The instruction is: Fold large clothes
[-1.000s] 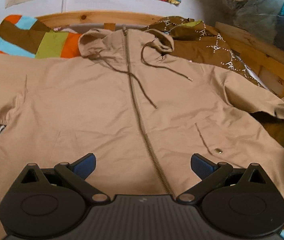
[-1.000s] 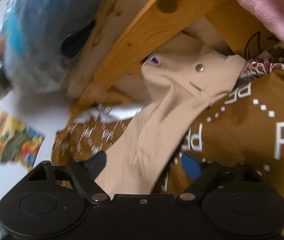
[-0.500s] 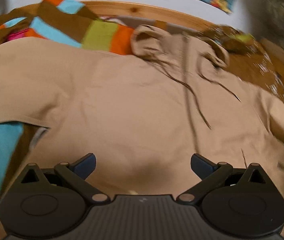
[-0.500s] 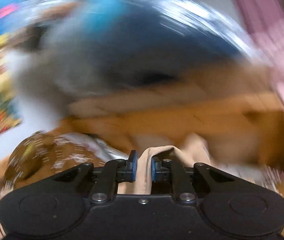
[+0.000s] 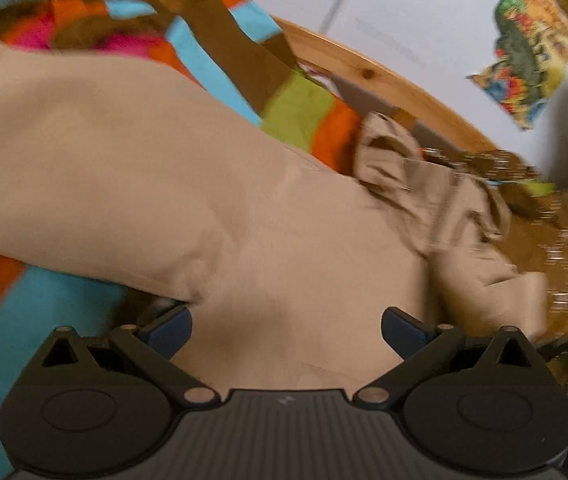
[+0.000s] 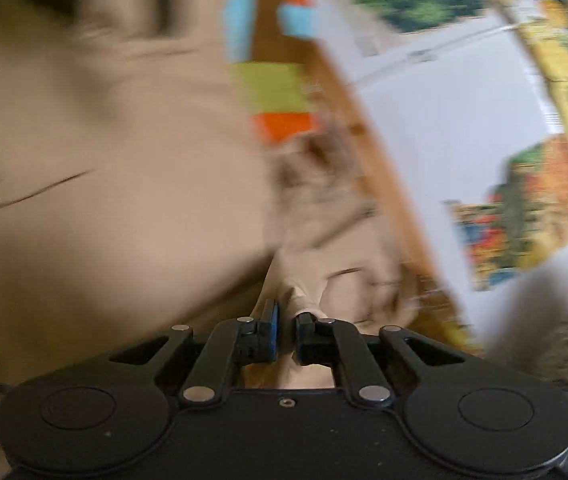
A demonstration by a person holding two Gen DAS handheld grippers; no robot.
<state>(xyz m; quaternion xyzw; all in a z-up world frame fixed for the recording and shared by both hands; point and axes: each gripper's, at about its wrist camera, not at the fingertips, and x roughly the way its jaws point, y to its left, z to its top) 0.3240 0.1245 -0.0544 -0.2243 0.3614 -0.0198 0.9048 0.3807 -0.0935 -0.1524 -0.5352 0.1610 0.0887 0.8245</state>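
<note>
Barely begun: right gripper (image 6: 286, 330) clenched on a fold of the tan jacket (image 5: 284, 248), sleeve folded toward three o'clock; left gripper (image 5: 286, 326) spread wide, body unfolded.

A curved wooden bed frame (image 5: 384, 76) is set against a pale wall (image 5: 424, 12). Colourful, blurred pictures (image 5: 532, 48), possibly posters, are fixed there.

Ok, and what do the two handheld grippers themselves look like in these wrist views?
Both look alike. The left gripper has a black body with a ribbed grey centre plate, two round black discs, silver pivot pins on angled black linkage arms, and blue pads on its fingers. The right gripper has the same black discs, links and blue pads, but a smooth black centre.
</note>
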